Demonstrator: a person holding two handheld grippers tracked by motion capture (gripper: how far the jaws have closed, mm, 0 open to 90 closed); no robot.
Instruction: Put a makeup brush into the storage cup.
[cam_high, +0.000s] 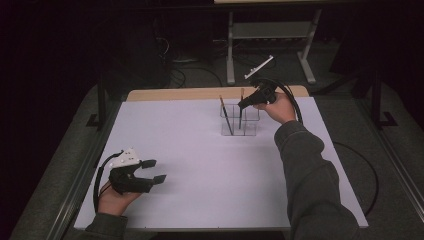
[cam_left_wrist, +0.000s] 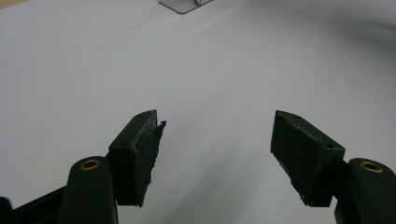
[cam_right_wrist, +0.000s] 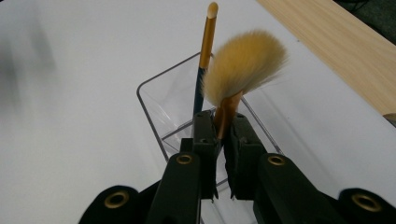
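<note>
The right claw (cam_right_wrist: 223, 140) is pinching the fluffy brush (cam_right_wrist: 245, 63) by its handle, over the clear holder (cam_right_wrist: 154, 114) at the far side of the bench (cam_high: 200, 165). Tilting it could be tipping the light holder or knocking the thin brush (cam_right_wrist: 205, 51) beside it. The left claw (cam_left_wrist: 215, 149) is resting wide, holding nothing. Count: two brushes, one holder, two claws.

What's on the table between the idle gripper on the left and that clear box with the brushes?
Nothing: in the high view, bare white table separates the left hand-held gripper from the clear organizer.
</note>
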